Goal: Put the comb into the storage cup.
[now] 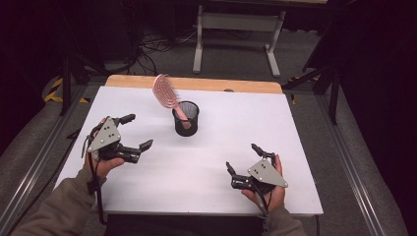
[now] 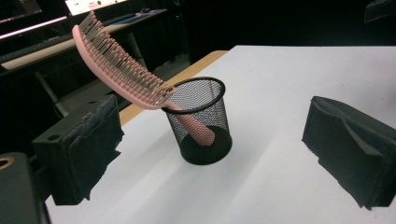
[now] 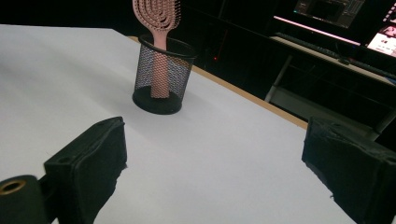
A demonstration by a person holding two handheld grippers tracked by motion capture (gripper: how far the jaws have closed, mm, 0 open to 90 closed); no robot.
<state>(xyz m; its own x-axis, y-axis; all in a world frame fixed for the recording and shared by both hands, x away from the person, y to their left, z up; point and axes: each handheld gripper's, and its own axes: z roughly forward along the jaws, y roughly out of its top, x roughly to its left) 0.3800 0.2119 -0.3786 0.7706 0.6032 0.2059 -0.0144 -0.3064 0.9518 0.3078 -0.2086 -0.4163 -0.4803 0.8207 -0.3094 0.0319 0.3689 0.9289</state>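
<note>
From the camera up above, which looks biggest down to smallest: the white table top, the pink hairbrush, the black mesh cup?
1. White table top, by far the largest.
2. Pink hairbrush and black mesh cup look close in size. The brush seems a little longer, but its handle is hidden inside the cup and it leans, so I won't rank them.

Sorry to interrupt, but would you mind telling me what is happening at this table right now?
A person holds a gripper in each hand over a white table. A pink hairbrush stands handle-down in a black mesh cup, leaning on its rim toward the left. The left gripper and the right gripper both sit apart from the cup with jaws wide open, holding nothing.
</note>
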